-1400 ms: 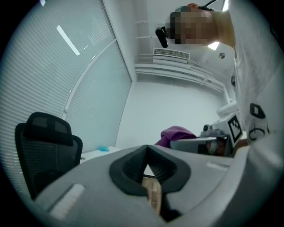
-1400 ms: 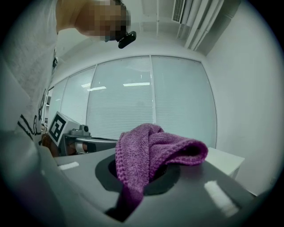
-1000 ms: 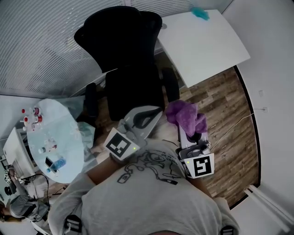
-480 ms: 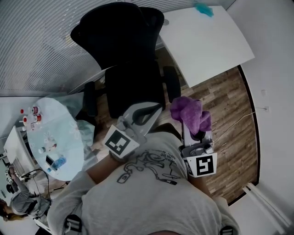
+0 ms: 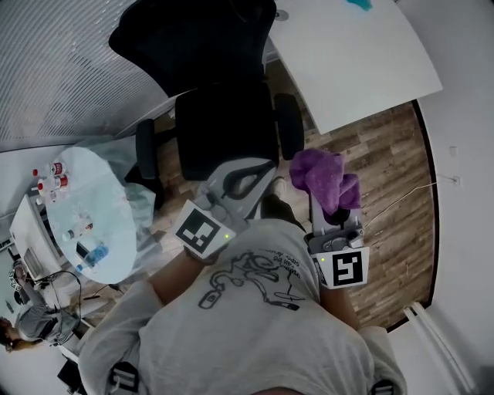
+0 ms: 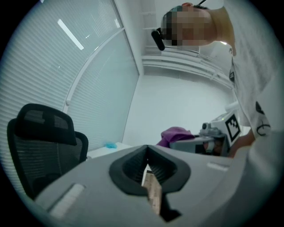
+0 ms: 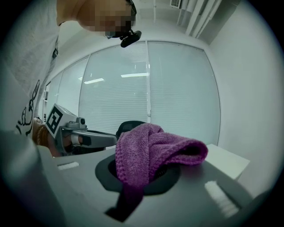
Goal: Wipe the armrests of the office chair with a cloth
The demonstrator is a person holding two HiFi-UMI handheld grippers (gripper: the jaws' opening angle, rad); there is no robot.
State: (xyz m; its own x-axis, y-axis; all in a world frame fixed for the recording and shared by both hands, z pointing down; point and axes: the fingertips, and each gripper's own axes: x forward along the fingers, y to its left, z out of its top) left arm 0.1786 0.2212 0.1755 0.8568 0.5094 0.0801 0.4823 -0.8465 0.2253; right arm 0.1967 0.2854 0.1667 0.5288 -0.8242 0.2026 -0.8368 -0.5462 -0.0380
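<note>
A black office chair (image 5: 224, 127) stands in front of me, its backrest toward the blinds. Its left armrest (image 5: 145, 150) and right armrest (image 5: 289, 127) flank the seat. My right gripper (image 5: 330, 216) is shut on a purple cloth (image 5: 324, 179), which bunches over the jaws just short of the right armrest; in the right gripper view the cloth (image 7: 151, 150) hides the fingertips. My left gripper (image 5: 258, 171) hovers over the seat's front edge, shut and holding nothing. The left gripper view shows its jaws (image 6: 147, 153) pressed together, with the chair (image 6: 40, 146) to the left.
A white desk (image 5: 355, 62) stands to the right of the chair, with a teal item (image 5: 361, 4) at its far edge. A round glass table (image 5: 85, 212) with small bottles is at the left. Wood floor (image 5: 386, 193) lies to the right.
The chair has drawn closer and lower in the head view. Both grippers have edged toward it, the right one carrying the cloth nearer to the right armrest.
</note>
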